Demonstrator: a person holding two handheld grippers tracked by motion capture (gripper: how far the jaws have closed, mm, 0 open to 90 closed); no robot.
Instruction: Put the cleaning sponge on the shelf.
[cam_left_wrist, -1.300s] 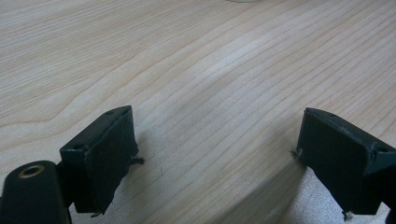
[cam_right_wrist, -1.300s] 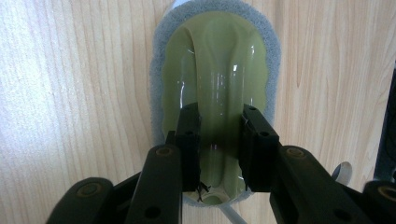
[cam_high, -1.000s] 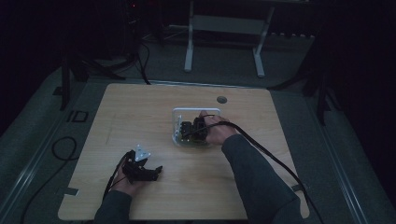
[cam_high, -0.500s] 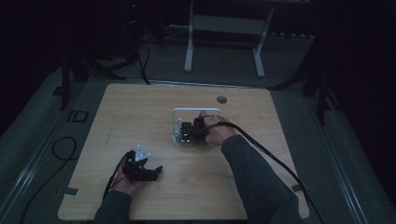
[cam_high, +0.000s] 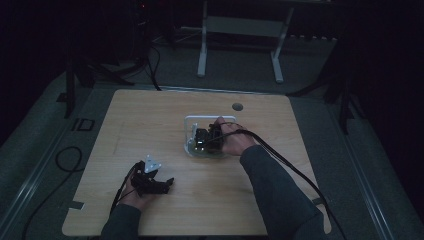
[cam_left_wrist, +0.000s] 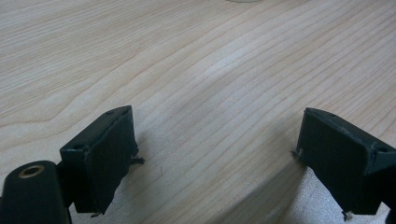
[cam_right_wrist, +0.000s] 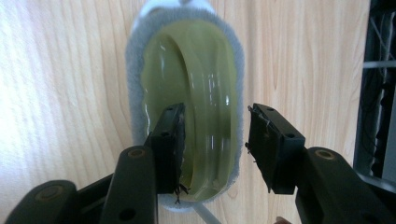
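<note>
Since the earlier frames the hands have kept their places, but the right claw (cam_right_wrist: 214, 149) has just been opening: its jaws now stand wide, with the raised green grip of a scrubbing pad (cam_right_wrist: 196, 93) between them. The left jaw sits against that grip and the right jaw is clear of it, so the pad is no longer squeezed.

The pad lies flat on the worktop (cam_high: 150, 125), a grey fuzzy rim around a glossy yellow-green top, inside a clear shallow tray (cam_high: 192, 125) near the middle of the board. In the high view the right claw (cam_high: 207, 140) covers most of the tray, the hand behind it and the cable trailing off toward the near right corner.

The left claw (cam_high: 165, 182) rests low near the front left of the worktop, well apart from the tray. Its jaws (cam_left_wrist: 210, 158) are spread wide over bare wood with nothing between them.

Bare wood stretches on all sides of the tray: a broad strip to the far edge, where a small round grommet (cam_high: 237, 106) sits, and wide margins left and right. The front edge is near the left hand.
</note>
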